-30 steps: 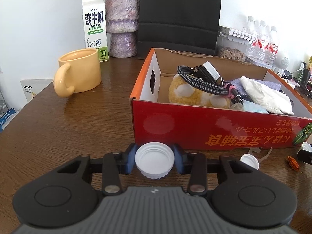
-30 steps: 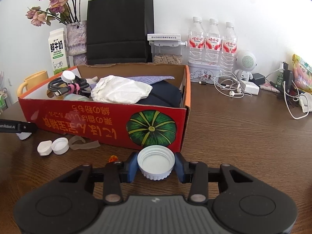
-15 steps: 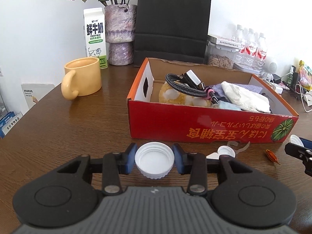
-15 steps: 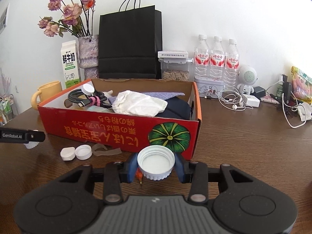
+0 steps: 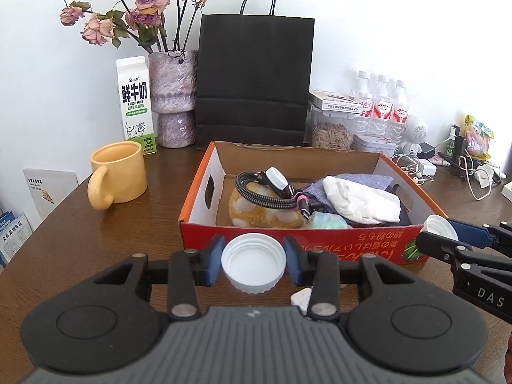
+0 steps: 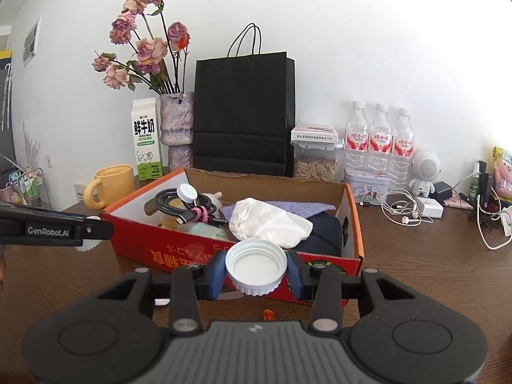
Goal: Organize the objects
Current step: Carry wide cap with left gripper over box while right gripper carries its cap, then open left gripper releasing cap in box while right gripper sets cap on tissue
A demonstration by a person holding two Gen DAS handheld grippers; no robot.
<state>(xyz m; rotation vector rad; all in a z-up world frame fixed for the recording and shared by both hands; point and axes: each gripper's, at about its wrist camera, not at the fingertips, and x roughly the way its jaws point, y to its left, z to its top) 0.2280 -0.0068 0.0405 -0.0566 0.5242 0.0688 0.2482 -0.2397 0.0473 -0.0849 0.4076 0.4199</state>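
My left gripper (image 5: 253, 264) is shut on a white bottle cap (image 5: 253, 267), held open side up just in front of the red cardboard box (image 5: 288, 249). My right gripper (image 6: 256, 270) is shut on a second white cap (image 6: 256, 267) in front of the same box (image 6: 179, 249), near its right end. That second cap (image 5: 440, 226) and the right gripper's fingers (image 5: 473, 235) show at the right of the left wrist view. The box holds a coiled cable (image 5: 265, 196), a white cloth (image 5: 361, 203) and a yellow plush (image 5: 256, 212). Another white cap (image 5: 300, 297) lies on the table, partly hidden by my left gripper.
A yellow mug (image 5: 118, 176), a milk carton (image 5: 136, 105), a vase of dried roses (image 5: 172, 96) and a black paper bag (image 5: 254, 80) stand behind the box. Water bottles (image 6: 379, 140), earphones (image 6: 403, 211) and chargers crowd the back right. A small orange scrap (image 6: 268, 314) lies on the table.
Both grippers have risen with their caps, so the inside of the box shows more. The right gripper has come into the left wrist view at the right.
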